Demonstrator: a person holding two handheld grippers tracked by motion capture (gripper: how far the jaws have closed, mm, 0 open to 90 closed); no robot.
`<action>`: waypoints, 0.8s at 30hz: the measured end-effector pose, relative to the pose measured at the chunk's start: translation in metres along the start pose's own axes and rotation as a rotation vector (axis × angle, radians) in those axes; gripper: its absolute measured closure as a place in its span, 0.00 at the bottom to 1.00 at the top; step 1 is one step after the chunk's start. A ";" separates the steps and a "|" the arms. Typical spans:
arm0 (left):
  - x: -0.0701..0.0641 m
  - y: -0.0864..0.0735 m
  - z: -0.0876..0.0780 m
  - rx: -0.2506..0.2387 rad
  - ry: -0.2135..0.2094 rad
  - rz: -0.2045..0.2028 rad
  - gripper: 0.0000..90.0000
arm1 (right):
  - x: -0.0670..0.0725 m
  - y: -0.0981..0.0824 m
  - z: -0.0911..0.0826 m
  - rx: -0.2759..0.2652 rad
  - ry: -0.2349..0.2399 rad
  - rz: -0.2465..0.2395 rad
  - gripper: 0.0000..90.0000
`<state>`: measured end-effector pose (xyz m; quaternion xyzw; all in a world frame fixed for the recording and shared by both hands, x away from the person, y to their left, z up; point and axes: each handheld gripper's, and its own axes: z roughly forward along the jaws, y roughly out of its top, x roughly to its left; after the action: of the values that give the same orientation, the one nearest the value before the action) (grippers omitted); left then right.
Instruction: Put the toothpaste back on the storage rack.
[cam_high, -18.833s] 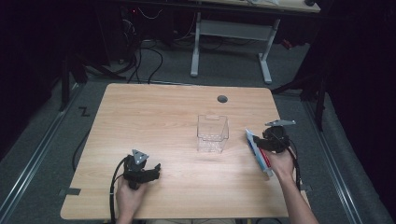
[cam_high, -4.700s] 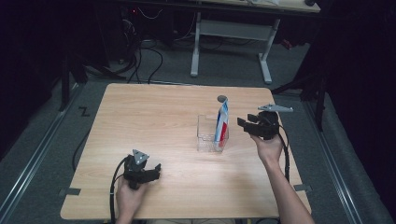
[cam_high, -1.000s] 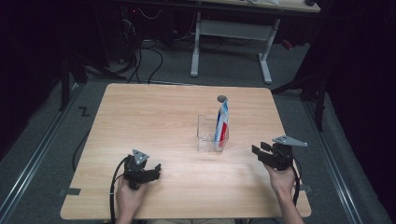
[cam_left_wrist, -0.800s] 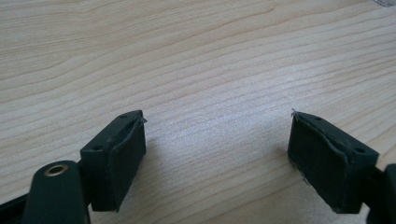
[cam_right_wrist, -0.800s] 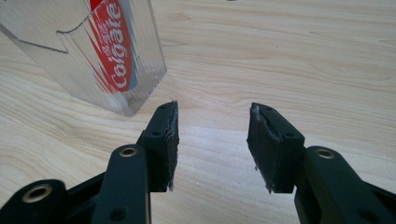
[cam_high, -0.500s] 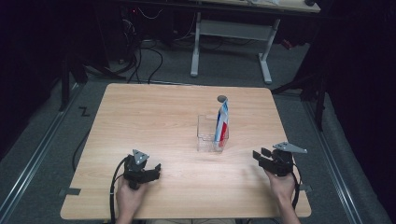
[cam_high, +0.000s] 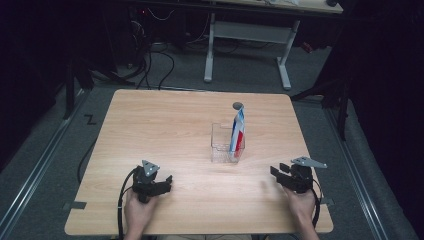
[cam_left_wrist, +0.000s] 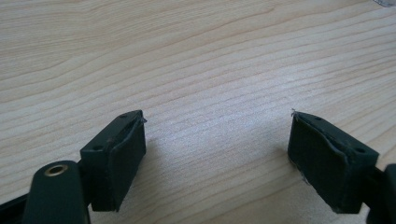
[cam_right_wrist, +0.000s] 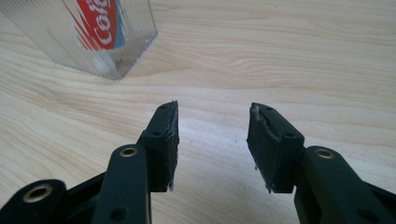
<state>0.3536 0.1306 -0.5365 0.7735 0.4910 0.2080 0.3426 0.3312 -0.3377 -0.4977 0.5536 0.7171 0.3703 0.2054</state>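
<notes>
High view: red, white and blue toothpaste tube (cam_high: 238, 129) standing upright, leaning slightly, inside clear square plastic container (cam_high: 220, 149) near middle of light wooden table (cam_high: 165, 120); in oldest frame lying flat on table by right hand, container empty then. Right gripper (cam_high: 278, 173) now sitting low near table's front right edge, well apart from container, having come back and down from beside tube since frames a few seconds earlier. Left gripper (cam_high: 165, 182) resting at front left, same spot in every frame.

Right gripper view: right gripper (cam_right_wrist: 212, 140) released, jaws standing about half apart, having just been opening a little, nothing between pads (cam_right_wrist: 261, 142) but bare wood. Corner of container (cam_right_wrist: 122, 52) showing at upper left, ahead of jaws and not touching; red lettering of tube (cam_right_wrist: 100, 21) visible through wall.

Left gripper view: left gripper (cam_left_wrist: 217, 149) released, jaws spread wide, wider than right pair, holding nothing, pads (cam_left_wrist: 128, 156) hanging just over plain wood grain.
</notes>
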 end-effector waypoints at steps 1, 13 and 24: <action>0.000 0.000 0.000 0.000 0.000 0.000 0.22 | 0.000 -0.001 0.000 0.003 -0.001 -0.003 0.60; 0.000 0.000 0.000 0.000 0.000 0.000 0.22 | 0.000 -0.013 0.005 0.017 -0.038 -0.010 0.54; 0.000 0.000 0.000 0.000 0.000 0.000 0.22 | -0.001 -0.021 0.013 0.037 -0.077 -0.029 0.51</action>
<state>0.3535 0.1306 -0.5365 0.7735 0.4910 0.2081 0.3426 0.3273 -0.3373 -0.5216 0.5605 0.7236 0.3324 0.2277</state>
